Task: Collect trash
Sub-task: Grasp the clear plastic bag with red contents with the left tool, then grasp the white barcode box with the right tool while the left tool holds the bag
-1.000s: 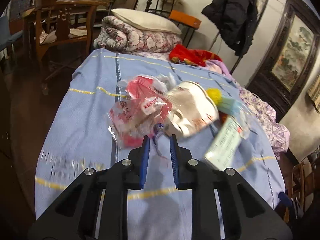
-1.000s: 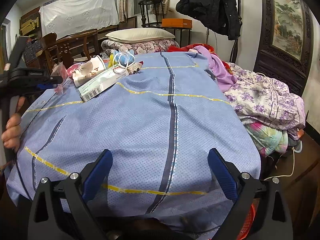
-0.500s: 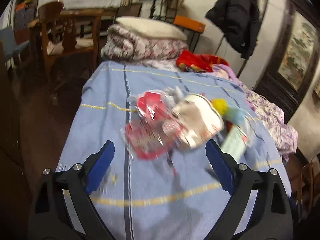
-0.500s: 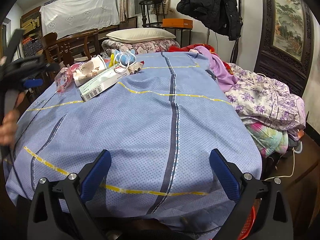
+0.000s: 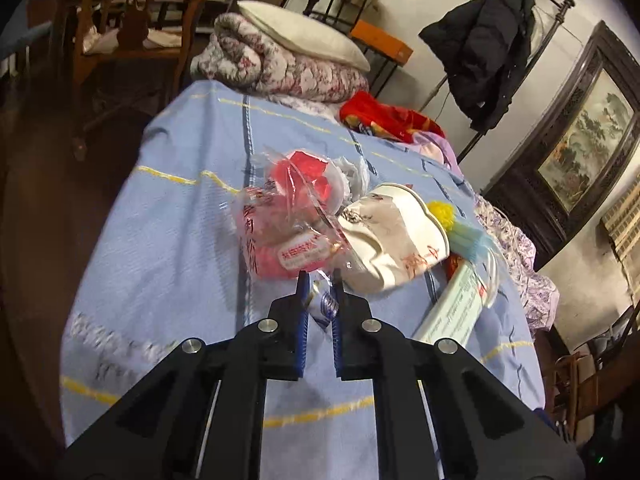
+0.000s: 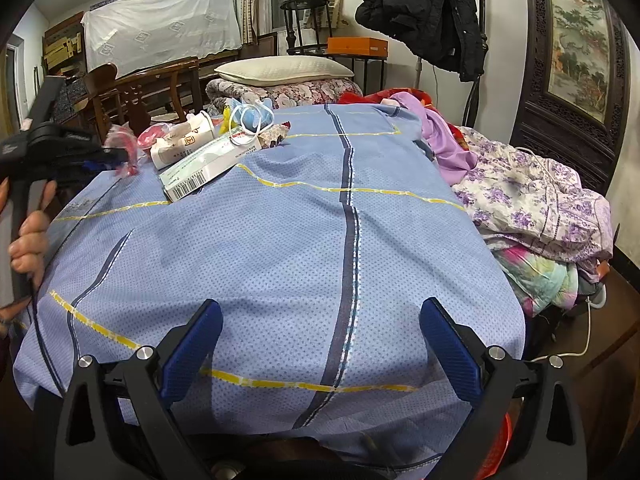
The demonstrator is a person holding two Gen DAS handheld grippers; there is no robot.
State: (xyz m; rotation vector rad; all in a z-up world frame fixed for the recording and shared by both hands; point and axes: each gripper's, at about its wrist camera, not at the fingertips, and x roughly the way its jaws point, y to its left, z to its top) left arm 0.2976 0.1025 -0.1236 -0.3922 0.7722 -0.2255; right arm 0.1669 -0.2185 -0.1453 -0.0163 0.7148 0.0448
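Observation:
A heap of trash lies on the blue bed sheet (image 5: 168,248): a clear plastic bag with red and pink packaging (image 5: 288,220), a crushed white paper cup (image 5: 392,240), a long white box (image 5: 452,308), and a blue face mask (image 5: 472,236). My left gripper (image 5: 319,280) is shut on the near edge of the plastic bag. In the right wrist view the same heap sits at the far left: the bag (image 6: 124,144), cup (image 6: 184,140), box (image 6: 204,168) and left gripper (image 6: 116,157). My right gripper (image 6: 320,316) is open and empty above the sheet's near edge.
Folded floral quilts and a pillow (image 5: 288,52) lie at the bed's head. Purple and floral clothes (image 6: 532,200) are piled on the right side. Wooden chairs (image 5: 116,40) stand left of the bed. A black coat (image 6: 424,12) hangs on a stand.
My left gripper opened wide half a second ago and has shut again on the plastic bag's edge, closer to the heap. The right gripper has stayed open and still.

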